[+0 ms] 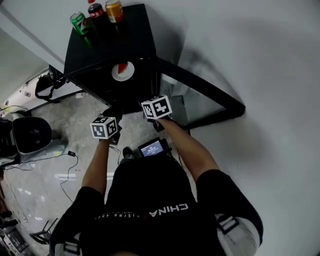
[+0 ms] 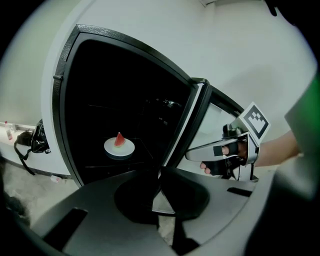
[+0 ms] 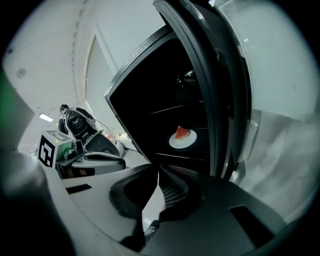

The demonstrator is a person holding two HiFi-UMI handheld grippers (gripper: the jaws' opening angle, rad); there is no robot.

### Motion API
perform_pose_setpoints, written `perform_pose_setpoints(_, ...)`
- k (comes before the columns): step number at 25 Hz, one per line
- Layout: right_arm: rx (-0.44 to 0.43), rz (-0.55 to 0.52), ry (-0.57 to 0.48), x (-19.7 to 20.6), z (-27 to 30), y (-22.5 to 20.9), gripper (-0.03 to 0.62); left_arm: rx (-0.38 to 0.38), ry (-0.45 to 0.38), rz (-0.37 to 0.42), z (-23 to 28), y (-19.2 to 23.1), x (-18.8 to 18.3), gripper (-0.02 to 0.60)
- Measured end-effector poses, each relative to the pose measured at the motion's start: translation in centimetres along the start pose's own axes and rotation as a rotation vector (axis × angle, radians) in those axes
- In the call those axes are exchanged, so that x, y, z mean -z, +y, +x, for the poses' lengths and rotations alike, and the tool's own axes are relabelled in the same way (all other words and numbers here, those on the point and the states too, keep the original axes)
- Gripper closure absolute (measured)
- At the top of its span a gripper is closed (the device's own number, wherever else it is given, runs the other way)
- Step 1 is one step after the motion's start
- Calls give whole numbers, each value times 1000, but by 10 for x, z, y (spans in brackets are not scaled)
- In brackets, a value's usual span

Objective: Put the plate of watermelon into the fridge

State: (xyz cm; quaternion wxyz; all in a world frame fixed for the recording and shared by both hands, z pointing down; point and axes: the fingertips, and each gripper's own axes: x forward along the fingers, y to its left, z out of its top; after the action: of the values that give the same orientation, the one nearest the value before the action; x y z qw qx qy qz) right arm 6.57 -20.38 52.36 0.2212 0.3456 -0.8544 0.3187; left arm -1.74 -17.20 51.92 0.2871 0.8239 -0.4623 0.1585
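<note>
The left gripper (image 2: pixel 160 173) has its two dark jaws brought together at the tips with nothing between them, and it hangs in front of the open small black fridge (image 1: pixel 107 47). Ahead of this gripper and a little to its left, a round white plate (image 2: pixel 119 148) rests on a shelf inside the dark cabinet and carries one upright red wedge of watermelon (image 2: pixel 119 139). Neither gripper touches the plate. The right gripper (image 3: pixel 157 169) is likewise closed on nothing, its ridged jaw faces meeting at the front. From it the plate lies ahead and slightly to its right. The black-framed glass fridge door (image 3: pixel 215 90) stands swung open close on that gripper's right side. Whether the door touches the gripper cannot be made out. The two grippers are held side by side, near each other, each in one of the person's hands, and the right one is nearer the door's edge. Beyond both grippers, on the fridge's flat top, stand three drink cans: a green can (image 1: pixel 78 22), a dark can with a red top (image 1: pixel 96 11) and an orange can (image 1: pixel 114 11).
</note>
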Motion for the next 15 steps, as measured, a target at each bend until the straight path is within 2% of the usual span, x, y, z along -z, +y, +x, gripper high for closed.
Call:
perform_pose_setpoints(4,-34,-5,36,29,-7,3,572,12,33,33,-7,-30,31,555)
perform_pose_setpoints(8,-50,0,45,62,0,0,572,8,77,32,-3,-32,76,555)
perform_pose_setpoints(11,-9,16,26,77,-16,8,572,15,60,10,-23,-41,89,555)
perform_pose_setpoints(15,50,13,-3,90,-33,45,574,47,15,-34,-68,-56,101,555)
